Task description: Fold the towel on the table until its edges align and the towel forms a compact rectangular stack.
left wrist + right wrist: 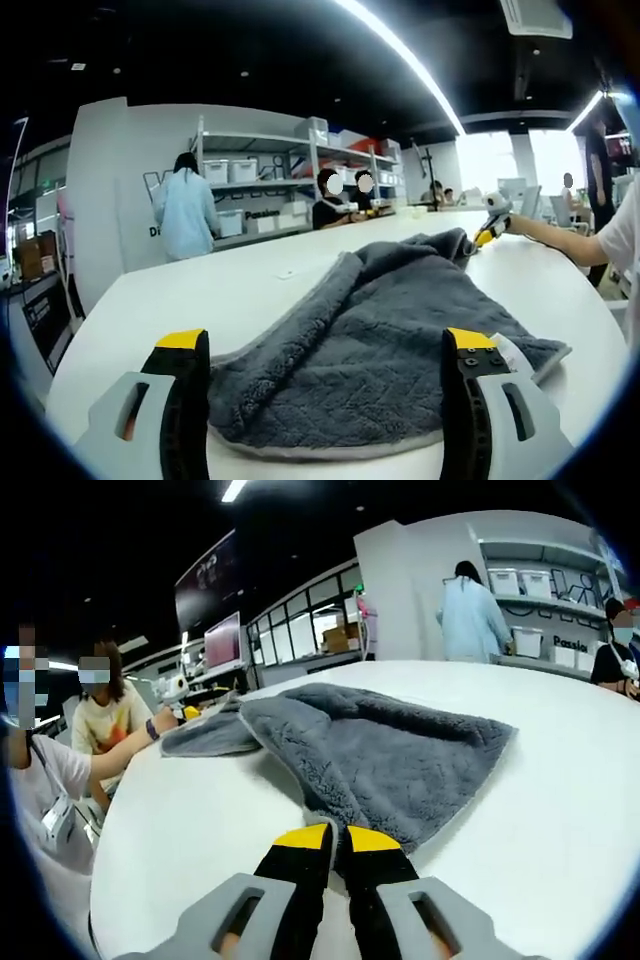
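Note:
The grey towel lies rumpled on the white table, partly folded over itself. In the left gripper view my left gripper is open, its yellow-tipped jaws standing wide on either side of the towel's near edge. At the far end the right gripper holds a raised corner. In the right gripper view the right gripper is shut on the towel at its near edge, a thin strip of cloth between the jaws. The left gripper shows by the towel's far corner, held by a person's arm.
The table's rounded edge runs close on the left of the right gripper view. Behind the table stands a shelf with white bins, with a person in a light coat in front of it. More people sit at the far side.

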`<action>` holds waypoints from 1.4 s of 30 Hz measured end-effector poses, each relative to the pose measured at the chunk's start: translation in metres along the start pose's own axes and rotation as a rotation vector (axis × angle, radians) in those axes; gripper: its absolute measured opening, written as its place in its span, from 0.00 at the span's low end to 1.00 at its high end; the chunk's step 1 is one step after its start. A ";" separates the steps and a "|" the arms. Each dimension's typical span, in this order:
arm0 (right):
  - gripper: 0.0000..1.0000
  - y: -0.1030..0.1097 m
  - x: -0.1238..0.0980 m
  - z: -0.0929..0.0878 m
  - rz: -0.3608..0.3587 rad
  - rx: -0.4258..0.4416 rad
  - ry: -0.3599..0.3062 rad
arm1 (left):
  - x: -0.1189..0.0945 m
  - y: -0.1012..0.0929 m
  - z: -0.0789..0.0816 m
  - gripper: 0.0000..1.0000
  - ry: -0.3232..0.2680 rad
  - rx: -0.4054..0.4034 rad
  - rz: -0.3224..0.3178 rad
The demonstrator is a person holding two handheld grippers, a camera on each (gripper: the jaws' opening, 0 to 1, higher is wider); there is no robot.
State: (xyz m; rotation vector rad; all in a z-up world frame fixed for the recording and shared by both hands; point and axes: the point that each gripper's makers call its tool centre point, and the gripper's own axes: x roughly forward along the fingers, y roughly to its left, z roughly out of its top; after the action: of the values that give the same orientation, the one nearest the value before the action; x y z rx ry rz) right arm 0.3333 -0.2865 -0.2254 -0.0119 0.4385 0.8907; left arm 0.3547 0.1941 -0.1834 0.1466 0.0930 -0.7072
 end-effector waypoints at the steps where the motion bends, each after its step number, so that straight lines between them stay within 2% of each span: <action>1: 0.02 0.002 0.000 -0.001 -0.019 0.006 -0.007 | 0.000 0.001 0.000 0.94 0.001 -0.002 0.001; 3: 0.02 0.006 0.000 -0.003 -0.041 0.025 -0.013 | 0.001 0.001 -0.001 0.94 0.004 -0.003 0.001; 11: 0.02 -0.003 -0.005 -0.009 -0.160 0.064 -0.031 | 0.001 0.000 -0.002 0.94 0.008 -0.001 0.002; 24: 0.01 -0.014 -0.016 -0.017 -0.345 0.087 -0.044 | 0.001 0.002 -0.004 0.94 0.013 -0.003 0.005; 26: 0.01 -0.045 -0.024 -0.011 -0.371 0.104 -0.047 | 0.001 0.003 -0.005 0.94 0.018 -0.002 0.008; 30: 0.01 -0.070 -0.034 -0.007 -0.419 0.131 -0.050 | 0.000 0.003 -0.007 0.94 0.023 -0.009 0.014; 34: 0.01 -0.083 -0.038 -0.004 -0.446 0.148 -0.056 | 0.000 0.001 -0.007 0.94 0.024 -0.006 0.013; 36: 0.01 -0.080 -0.040 -0.007 -0.456 0.161 -0.059 | 0.000 0.001 -0.007 0.94 0.021 -0.007 0.012; 38: 0.01 -0.089 -0.042 -0.005 -0.471 0.176 -0.066 | 0.000 0.002 -0.007 0.94 0.024 -0.007 0.015; 42: 0.01 -0.093 -0.050 -0.007 -0.504 0.192 -0.078 | -0.001 0.002 -0.007 0.94 0.024 -0.006 0.015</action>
State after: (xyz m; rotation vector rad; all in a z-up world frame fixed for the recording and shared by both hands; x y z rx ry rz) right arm 0.3738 -0.3838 -0.2285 0.0850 0.4207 0.3500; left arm 0.3553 0.1976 -0.1901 0.1494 0.1168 -0.6900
